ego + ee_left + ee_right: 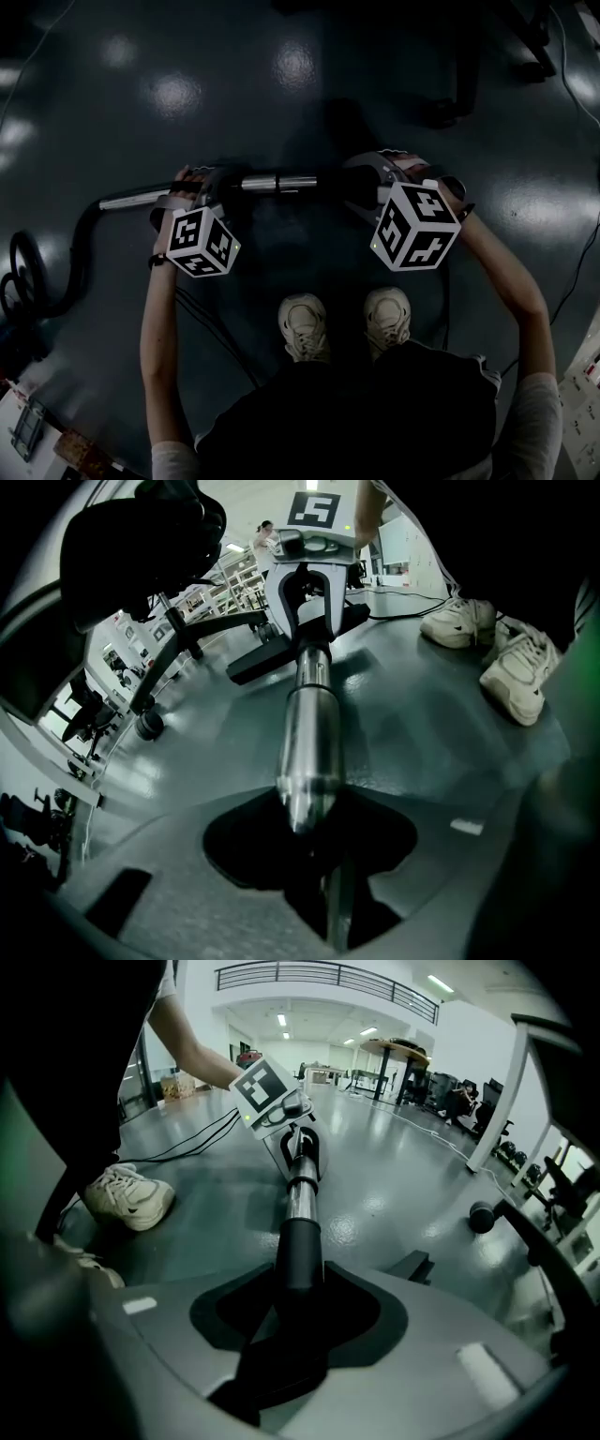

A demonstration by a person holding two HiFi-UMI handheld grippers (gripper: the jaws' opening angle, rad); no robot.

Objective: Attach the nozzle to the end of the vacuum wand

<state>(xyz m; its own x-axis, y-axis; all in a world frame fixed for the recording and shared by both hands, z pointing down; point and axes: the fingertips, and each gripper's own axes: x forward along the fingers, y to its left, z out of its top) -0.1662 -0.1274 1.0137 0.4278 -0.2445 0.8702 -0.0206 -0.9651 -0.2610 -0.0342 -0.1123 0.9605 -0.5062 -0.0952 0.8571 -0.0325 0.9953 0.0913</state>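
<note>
Holding both ends, off the floor (281, 75). Left claw (309, 832) is clamped on the chrome wand (305, 733); right claw (300, 1293) is clamped on the black nozzle (300, 1246). The two parts run in one line between the claws, black collar meeting chrome. I cannot tell whether it is fully seated.

Risks, as I judge them:
- Chrome is slick. If I push the parts together, the wand could slide back through the left claw instead of going home in the collar.
- Both claws tip steeply down. Any mismatch in tilt would cock the joint, so it could bind or only half seat.
- The hose (80, 253) hangs off the wand's far end, by the left claw. Its drag could twist the wand as I push.
- If either grip slackens early, a loose nozzle drops near my shoes (305, 323).
</note>
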